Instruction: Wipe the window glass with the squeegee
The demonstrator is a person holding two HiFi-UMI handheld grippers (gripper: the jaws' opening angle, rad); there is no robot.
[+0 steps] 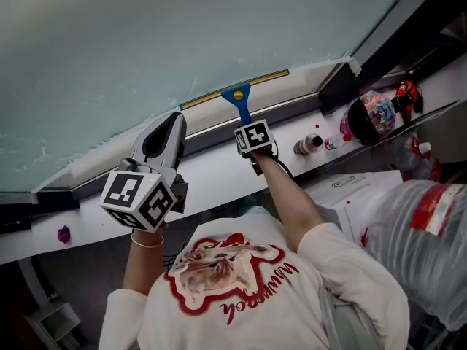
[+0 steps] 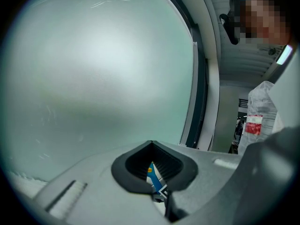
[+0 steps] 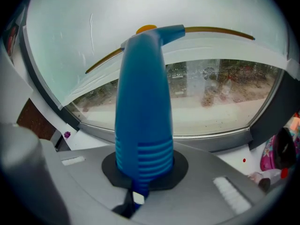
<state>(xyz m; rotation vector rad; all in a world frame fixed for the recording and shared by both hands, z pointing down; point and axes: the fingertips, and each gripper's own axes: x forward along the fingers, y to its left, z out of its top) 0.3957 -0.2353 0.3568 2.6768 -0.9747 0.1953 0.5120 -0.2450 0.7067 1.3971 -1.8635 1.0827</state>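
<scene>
Gripping the ribbed blue plastic handle of the one squeegee (image 1: 238, 100), the right tool (image 1: 248, 128) is clamped firmly on it. The long thin blade lies against the glass (image 1: 146, 42) low on the pane — milky around the blade, with a clear strip nearer the bottom edge. Smooth, broad pane stands open above and to the left; the dark frame (image 1: 379, 35) closes in just past the blade's right end. The left tool (image 1: 174, 122), jaws together on nothing, hangs near the glass beside the squeegee, apart from it. Two small bottles (image 1: 308, 146) sit on the white sill (image 1: 211, 168) — right of both tools.
</scene>
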